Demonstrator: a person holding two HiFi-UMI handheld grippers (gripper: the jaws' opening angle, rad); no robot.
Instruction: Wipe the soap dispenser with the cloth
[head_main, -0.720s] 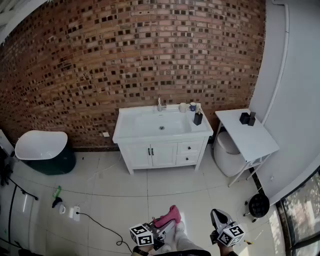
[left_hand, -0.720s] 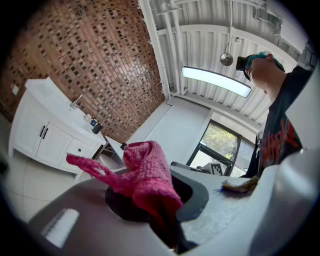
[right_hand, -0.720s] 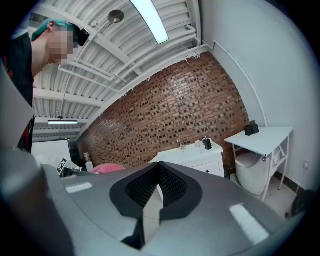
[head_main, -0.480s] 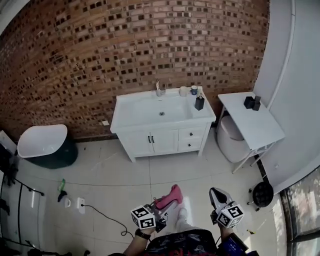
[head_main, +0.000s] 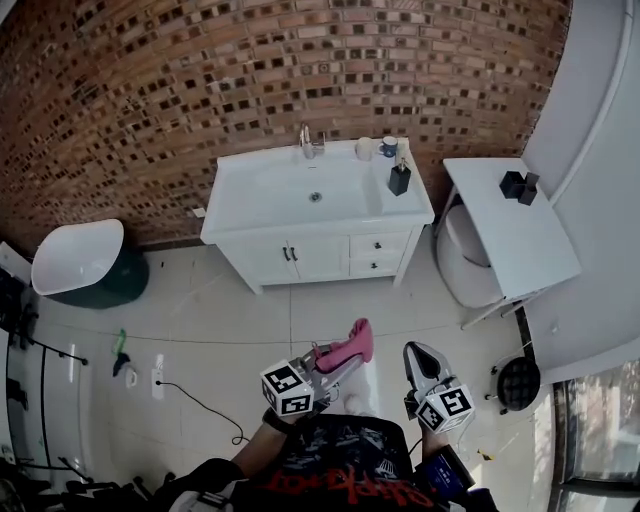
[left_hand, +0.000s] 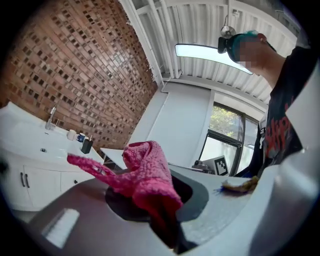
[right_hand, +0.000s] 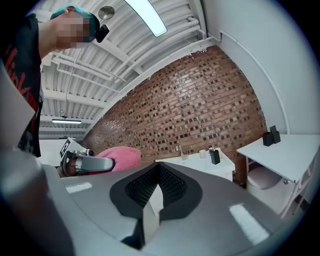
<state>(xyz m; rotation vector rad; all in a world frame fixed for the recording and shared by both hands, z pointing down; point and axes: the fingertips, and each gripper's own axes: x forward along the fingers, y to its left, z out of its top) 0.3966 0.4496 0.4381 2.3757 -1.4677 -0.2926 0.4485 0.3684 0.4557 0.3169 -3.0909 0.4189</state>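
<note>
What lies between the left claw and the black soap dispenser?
Head view: only pale floor tiles and the white vanity cabinet lie between the left claw with its pink cloth and the black soap dispenser.

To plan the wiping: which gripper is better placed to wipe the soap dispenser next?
Left. The left gripper holds the pink cloth; the right gripper is shut and empty. Both are far from the soap dispenser.
</note>
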